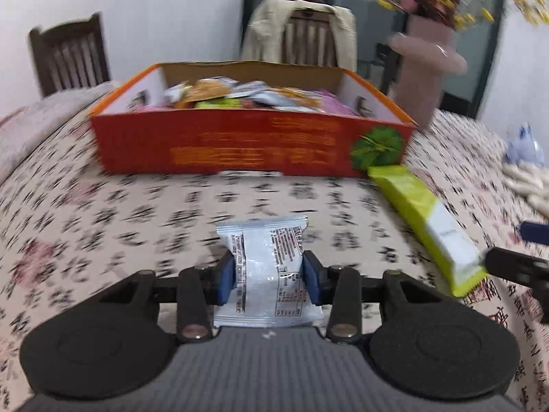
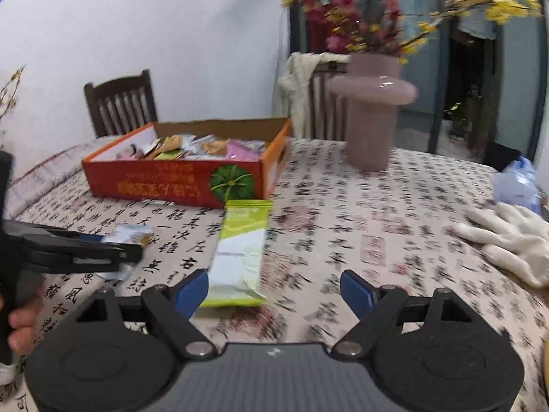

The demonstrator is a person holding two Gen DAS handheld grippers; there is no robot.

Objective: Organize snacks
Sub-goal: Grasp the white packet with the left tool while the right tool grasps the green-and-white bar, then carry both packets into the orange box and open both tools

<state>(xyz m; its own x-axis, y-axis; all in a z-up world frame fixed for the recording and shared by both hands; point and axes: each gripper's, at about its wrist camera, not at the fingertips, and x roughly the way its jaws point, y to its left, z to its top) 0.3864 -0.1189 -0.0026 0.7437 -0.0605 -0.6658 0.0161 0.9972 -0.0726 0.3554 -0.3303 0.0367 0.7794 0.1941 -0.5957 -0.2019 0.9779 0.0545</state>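
Note:
My left gripper (image 1: 268,274) is shut on a white snack packet (image 1: 266,257) and holds it above the tablecloth, short of the orange box (image 1: 240,147). The box is full of mixed snack packets (image 1: 247,98). It also shows in the right wrist view (image 2: 164,182). A long green and white snack pack (image 1: 429,223) lies on the cloth right of the box corner. My right gripper (image 2: 274,290) is open and empty, with its left finger beside the near end of the green pack (image 2: 240,250). The left gripper (image 2: 113,250) with its packet shows at the left there.
A pink vase (image 2: 370,113) with flowers stands behind and right of the box. White gloves (image 2: 507,240) and a blue plastic bag (image 2: 518,185) lie at the right table edge. Two wooden chairs (image 2: 120,103) stand behind the table, one draped with a cream garment (image 1: 302,31).

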